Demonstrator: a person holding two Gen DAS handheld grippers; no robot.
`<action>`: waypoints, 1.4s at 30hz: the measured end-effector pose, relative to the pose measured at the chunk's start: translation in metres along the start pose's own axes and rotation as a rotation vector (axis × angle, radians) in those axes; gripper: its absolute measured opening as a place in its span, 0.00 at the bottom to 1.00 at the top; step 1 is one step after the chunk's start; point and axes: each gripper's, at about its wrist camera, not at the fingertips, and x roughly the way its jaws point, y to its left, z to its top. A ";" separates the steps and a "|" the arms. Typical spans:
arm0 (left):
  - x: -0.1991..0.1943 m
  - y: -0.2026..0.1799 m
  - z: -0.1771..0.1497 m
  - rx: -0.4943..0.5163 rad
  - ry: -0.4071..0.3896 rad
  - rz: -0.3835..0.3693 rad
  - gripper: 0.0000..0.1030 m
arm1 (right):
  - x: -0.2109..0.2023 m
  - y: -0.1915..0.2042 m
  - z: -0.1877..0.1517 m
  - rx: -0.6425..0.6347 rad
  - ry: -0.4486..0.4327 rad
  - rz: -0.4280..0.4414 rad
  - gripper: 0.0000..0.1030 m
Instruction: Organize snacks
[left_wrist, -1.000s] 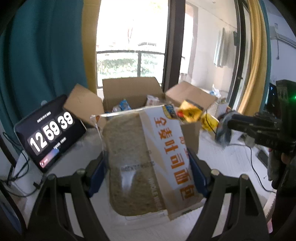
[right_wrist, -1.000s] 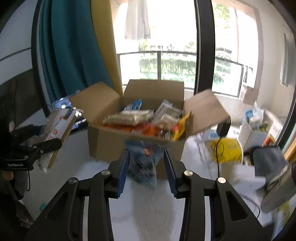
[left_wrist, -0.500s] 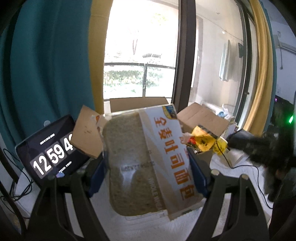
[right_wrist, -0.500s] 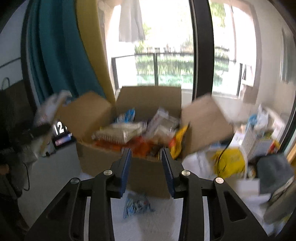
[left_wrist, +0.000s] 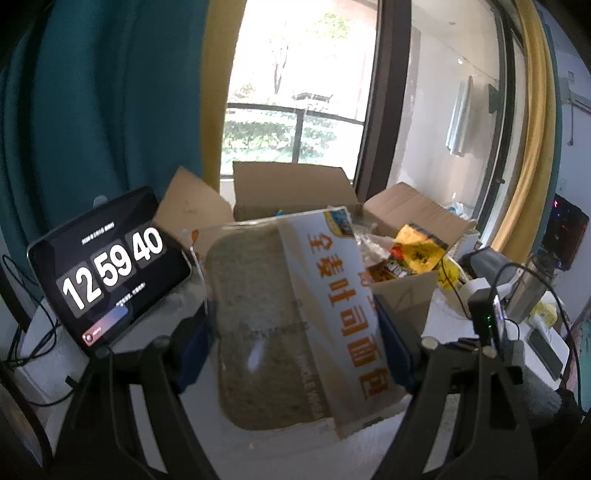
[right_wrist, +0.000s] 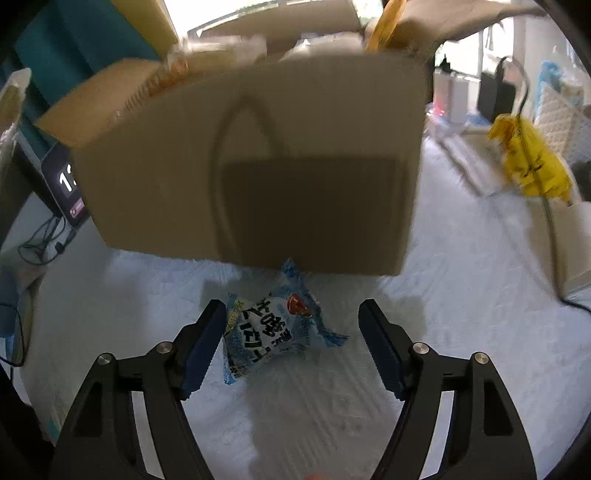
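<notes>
A bag of whole-wheat sliced bread (left_wrist: 280, 325), with an orange-lettered white label, is clamped between the blue pads of my left gripper (left_wrist: 295, 332), which is shut on it. Behind the bread stands an open cardboard box (left_wrist: 291, 188) holding several snack packets. In the right wrist view the box's front wall (right_wrist: 258, 147) fills the upper half. A small blue snack packet (right_wrist: 269, 332) lies on the white tabletop just in front of that wall. My right gripper (right_wrist: 291, 314) hovers low over the packet, jaws opening. The packet lies between the fingers and the pads do not press on it.
A tablet showing a clock (left_wrist: 107, 273) leans at the left of the box, with cables beside it. A yellow bag (right_wrist: 532, 162) and a black cable lie at the right. A yellow-and-black packet (left_wrist: 417, 247) sticks out of the box's right side.
The blue packet has left my right gripper and now lies on the table. That gripper has dropped toward it and spread its jaws wide. The left gripper drifted slightly, still holding the bread.
</notes>
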 end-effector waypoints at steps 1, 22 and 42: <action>0.000 0.000 -0.001 -0.003 0.002 0.001 0.78 | 0.002 0.002 -0.001 -0.001 0.004 0.014 0.75; -0.021 -0.010 0.036 0.040 -0.108 0.002 0.78 | -0.128 0.047 0.050 -0.206 -0.322 0.003 0.35; 0.086 -0.028 0.103 0.070 -0.127 0.022 0.79 | -0.099 0.002 0.153 -0.183 -0.417 -0.065 0.41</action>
